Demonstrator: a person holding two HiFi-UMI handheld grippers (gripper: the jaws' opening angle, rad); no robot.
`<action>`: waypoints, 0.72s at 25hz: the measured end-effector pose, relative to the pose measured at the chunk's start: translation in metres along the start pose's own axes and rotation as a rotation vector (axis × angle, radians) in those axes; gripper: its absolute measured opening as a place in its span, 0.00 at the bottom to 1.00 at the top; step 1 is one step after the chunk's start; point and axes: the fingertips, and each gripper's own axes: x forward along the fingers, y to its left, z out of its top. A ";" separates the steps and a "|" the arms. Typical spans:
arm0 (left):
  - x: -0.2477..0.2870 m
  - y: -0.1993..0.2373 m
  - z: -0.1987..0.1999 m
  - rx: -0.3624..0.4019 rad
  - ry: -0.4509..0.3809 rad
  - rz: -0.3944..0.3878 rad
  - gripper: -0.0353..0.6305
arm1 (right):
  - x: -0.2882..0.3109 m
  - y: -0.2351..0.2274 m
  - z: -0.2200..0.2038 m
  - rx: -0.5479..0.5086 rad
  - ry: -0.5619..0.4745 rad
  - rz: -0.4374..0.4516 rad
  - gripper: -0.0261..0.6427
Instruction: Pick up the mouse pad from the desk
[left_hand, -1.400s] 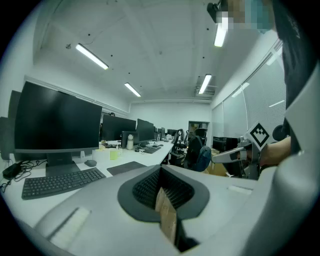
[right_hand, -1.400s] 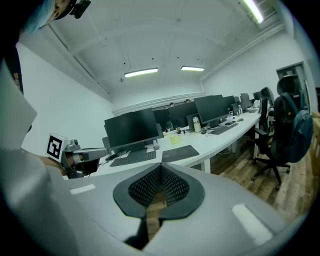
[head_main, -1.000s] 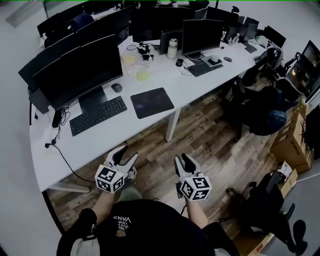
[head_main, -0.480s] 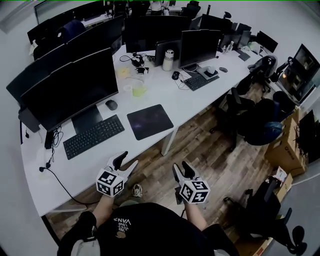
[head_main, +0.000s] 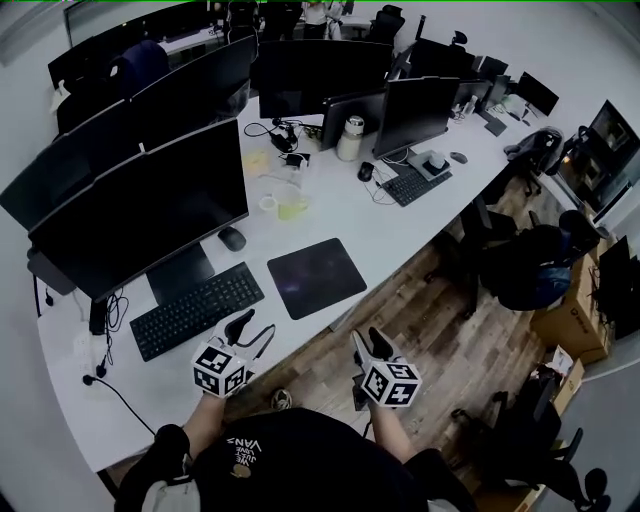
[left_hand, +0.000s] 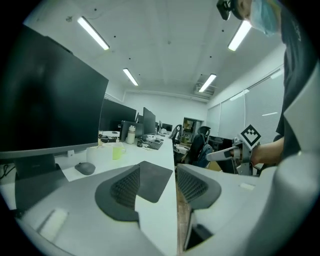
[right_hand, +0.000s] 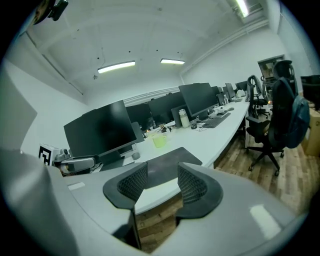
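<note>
Open-plan office, wood-plank floor (head_main: 430, 330), seen steeply from above; one long white desk (head_main: 400, 225) runs from 8 o'clock to 2 o'clock across the head view.

Item 1, mouse pad (head_main: 316, 277): dark, rectangular, flat on the desk close to its near edge, about frame centre. Untouched, well apart from both grippers.

Item 2, keyboard (head_main: 197, 309): black, at 9 o'clock of the mouse pad, near it but not touching.

Item 3, mouse (head_main: 232, 238): grey, at 10 o'clock of the pad, beside the stand of a large black monitor (head_main: 140, 215).

Item 4, cup (head_main: 291, 207): translucent yellow-green, upright, at 11 o'clock of the pad.

Item 5, bottle (head_main: 349, 138): pale, upright, farther off at 12 o'clock; a second keyboard (head_main: 416, 184) lies between 1 and 2 o'clock.

Item 6, left gripper (head_main: 255, 326): between 7 and 8 o'clock of the pad, over the desk's near edge. Jaws stand apart with nothing between them; in the left gripper view the pad lies on the desk beyond the gap.

Item 7, right gripper (head_main: 367, 340): at 5 o'clock of the pad, over the floor, short of the desk edge. Jaws stand apart, empty; in the right gripper view the pad and desk edge show through the gap.

Item 8, office chair (head_main: 525, 265): dark, blue bag against it, on the floor at 3 o'clock; cardboard box (head_main: 575, 315) just beyond.
</note>
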 end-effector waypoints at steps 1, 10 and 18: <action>0.003 0.006 0.001 0.005 0.004 -0.008 0.36 | 0.006 0.000 0.001 0.002 0.000 -0.009 0.31; 0.041 0.041 -0.002 -0.014 0.044 -0.019 0.36 | 0.048 -0.015 -0.001 0.030 0.047 -0.046 0.31; 0.079 0.062 -0.007 -0.037 0.093 0.046 0.36 | 0.104 -0.058 0.001 -0.010 0.138 -0.053 0.31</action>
